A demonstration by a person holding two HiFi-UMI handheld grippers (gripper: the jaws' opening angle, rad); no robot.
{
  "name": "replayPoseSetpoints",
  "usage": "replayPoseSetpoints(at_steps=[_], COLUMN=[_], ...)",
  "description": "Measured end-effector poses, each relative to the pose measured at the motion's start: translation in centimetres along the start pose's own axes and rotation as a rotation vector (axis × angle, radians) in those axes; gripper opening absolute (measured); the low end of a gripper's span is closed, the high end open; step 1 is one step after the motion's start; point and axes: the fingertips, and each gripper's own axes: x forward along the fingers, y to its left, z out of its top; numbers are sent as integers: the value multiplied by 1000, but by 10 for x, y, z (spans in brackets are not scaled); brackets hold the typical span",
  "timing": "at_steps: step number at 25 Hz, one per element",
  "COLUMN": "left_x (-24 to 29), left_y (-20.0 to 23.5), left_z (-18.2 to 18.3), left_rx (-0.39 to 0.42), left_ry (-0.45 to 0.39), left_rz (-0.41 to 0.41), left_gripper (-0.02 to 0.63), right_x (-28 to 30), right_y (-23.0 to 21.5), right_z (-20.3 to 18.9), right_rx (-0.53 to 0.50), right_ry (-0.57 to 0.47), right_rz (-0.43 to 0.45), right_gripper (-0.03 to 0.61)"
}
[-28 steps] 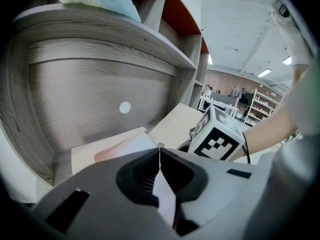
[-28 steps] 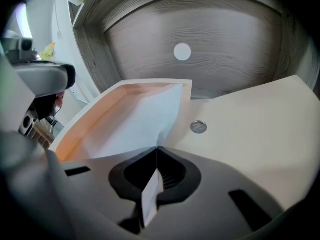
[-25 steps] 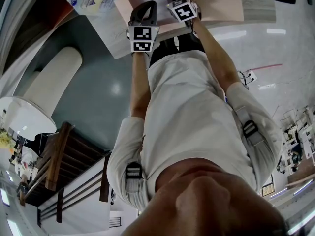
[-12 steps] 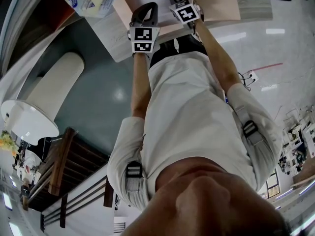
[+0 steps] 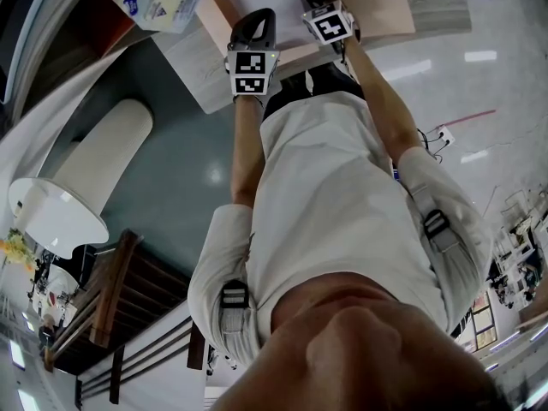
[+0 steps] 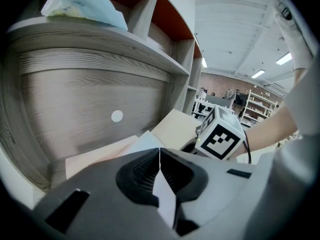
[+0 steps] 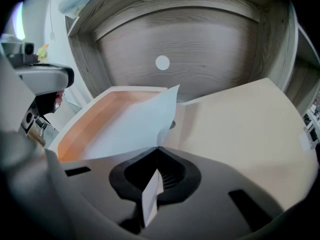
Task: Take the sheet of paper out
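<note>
My left tongs (image 6: 159,151) and right tongs (image 7: 157,149) each pinch the sheet of paper (image 7: 130,129) at its near edge. It is lifted over the peach folder (image 7: 85,121), with the wooden back panel (image 7: 200,34) close behind. The head view cuts off its far edge.

Folder (image 7: 240,129) lying open on desk (image 5: 193,67), sheet of paper (image 7: 125,129) in it; bag (image 6: 85,4) sitting on shelf (image 6: 100,36) above desk.

Grey wood-grain desk (image 5: 188,67), red-backed shelves (image 6: 175,19) above; glossy floor (image 5: 488,92); ceiling strip lights (image 6: 283,59); storage racks (image 6: 260,104) beyond.

A pale blue plastic bag (image 6: 85,6) lies on the grey wooden shelf (image 6: 100,40).
</note>
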Motion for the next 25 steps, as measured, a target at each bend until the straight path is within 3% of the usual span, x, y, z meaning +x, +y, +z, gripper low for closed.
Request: replayPoseSetpoints(at_steps=[25], left_x=[5], left_y=[-27], left_z=[12], left_rx=[49], left_ry=[-4], left_rz=[-74], left_gripper=[23], right_x=[-33], right_y=[-42], right_z=[-22], right_rx=[74], right_ry=[6], right_rz=[-113], right_gripper=[21])
